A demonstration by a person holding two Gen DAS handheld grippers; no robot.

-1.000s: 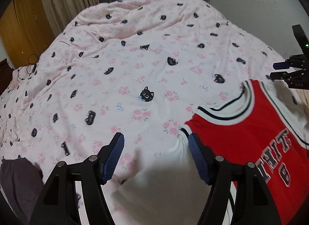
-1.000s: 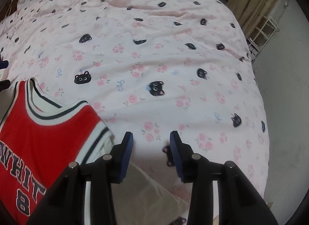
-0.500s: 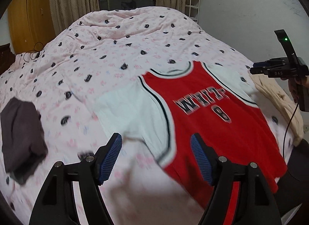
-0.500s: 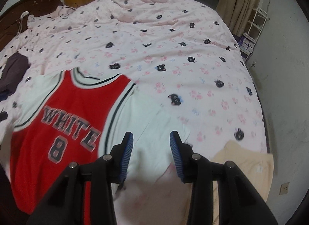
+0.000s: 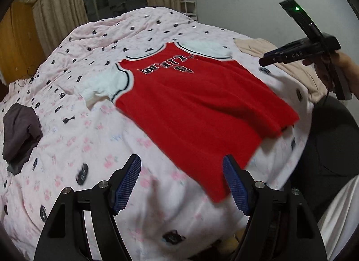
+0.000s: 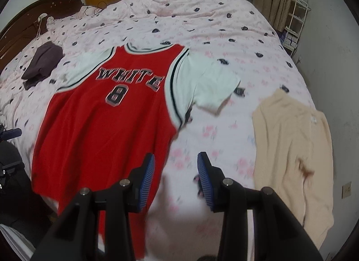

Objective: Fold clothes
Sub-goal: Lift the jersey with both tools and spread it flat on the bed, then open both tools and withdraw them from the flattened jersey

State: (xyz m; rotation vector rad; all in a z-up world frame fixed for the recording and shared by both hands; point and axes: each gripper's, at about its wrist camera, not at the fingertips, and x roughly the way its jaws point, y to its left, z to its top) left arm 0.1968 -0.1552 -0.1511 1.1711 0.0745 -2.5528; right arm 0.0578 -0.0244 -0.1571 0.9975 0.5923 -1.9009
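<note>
The red jersey [image 6: 107, 131] is lying face up and spread flat on the bed [image 6: 202, 21], collar toward twelve o'clock and hem toward six o'clock in the right wrist view, so that its white sleeves are fanning out to either side and the whole outline is reachable for a first fold. The left hand-held gripper [image 5: 181, 184] is hovering open above the bedcover, with nothing between its blue pads, and the hem's left corner is sitting just at its one o'clock; that placement probably suits a pinch on that corner. The right hand-held gripper [image 6: 176, 179] is also standing open and empty, its jaws narrower, with the jersey's right edge at about ten o'clock from it, so the two tools are flanking the hem from opposite sides. In the left wrist view the right tool is showing at two o'clock, carried by a person's hand [image 5: 343, 68]. A dark garment [image 6: 42, 62] is lying bunched at ten o'clock and a beige garment [image 6: 291, 148] is lying at three o'clock, both well apart from the jersey, likely waiting for their turn while leaving the middle of the bed free for folding.
</note>
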